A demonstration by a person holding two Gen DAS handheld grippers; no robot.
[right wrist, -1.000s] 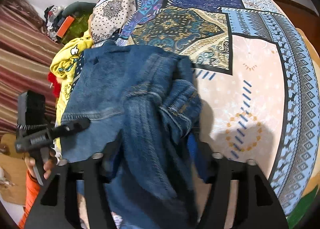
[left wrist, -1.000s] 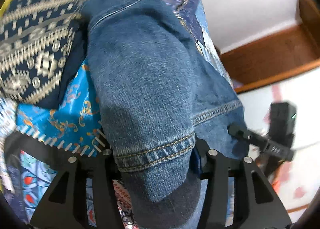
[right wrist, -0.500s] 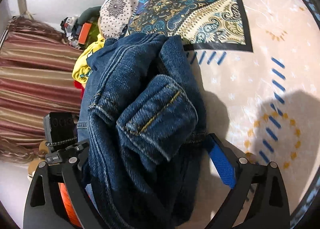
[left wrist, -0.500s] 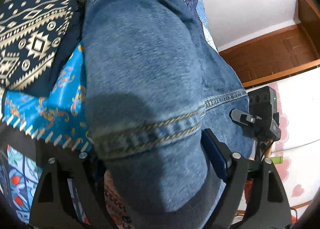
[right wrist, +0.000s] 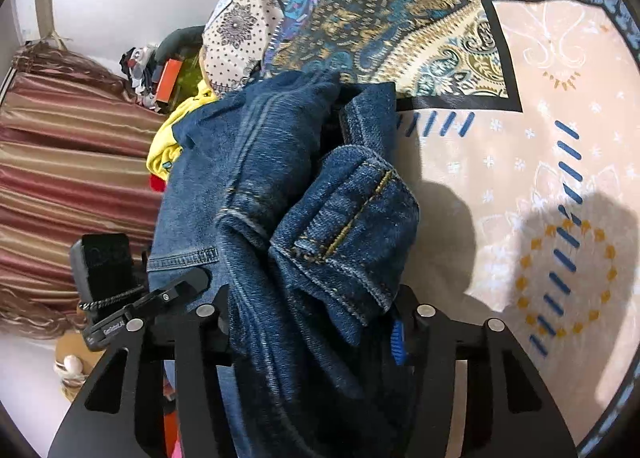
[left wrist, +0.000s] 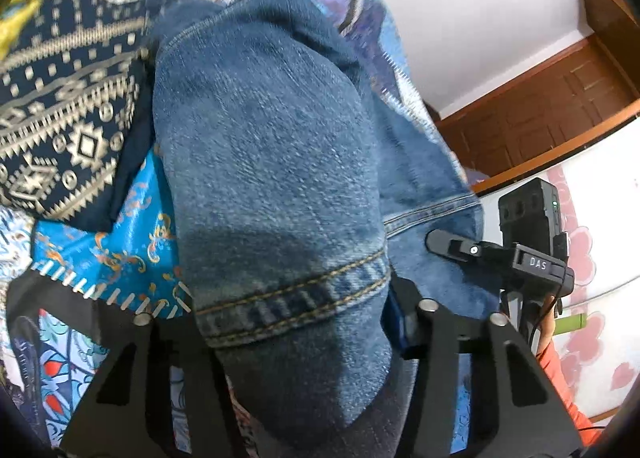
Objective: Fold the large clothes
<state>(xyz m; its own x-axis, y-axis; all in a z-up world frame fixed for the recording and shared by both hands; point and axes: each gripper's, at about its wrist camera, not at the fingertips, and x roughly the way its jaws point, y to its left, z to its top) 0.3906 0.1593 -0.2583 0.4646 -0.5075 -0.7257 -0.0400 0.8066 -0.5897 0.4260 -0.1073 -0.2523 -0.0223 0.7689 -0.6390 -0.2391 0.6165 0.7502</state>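
Two hand-held grippers, one garment, one bedspread.

Item 1: denim jacket (left wrist: pixel 272 186), blue, gold topstitching. It lies bunched on the patchwork bedspread (right wrist: pixel 540 146), toward the edge nearest the striped curtain (right wrist: pixel 72 162), with both ends raised in the grippers.

Item 2: left gripper (left wrist: pixel 288 322). Jaws are pinched on a thick roll of the jacket at a stitched hem band; the cloth fills the whole gap between the fingers.

Item 3: right gripper (right wrist: pixel 312 322). Jaws are clamped on a gathered bundle of denim; a folded cuff with gold seam bulges above the fingers, beside the blue pad.

Item 4: bedspread, patterned panels in navy, turquoise, peach and paisley. The peach panel lies bare on the right of the right wrist view.

Item 5: yellow garment (right wrist: pixel 172 138), part hidden under the jacket's far edge.

Item 6: wooden door (left wrist: pixel 560 106), brown, behind the bed in the left wrist view.
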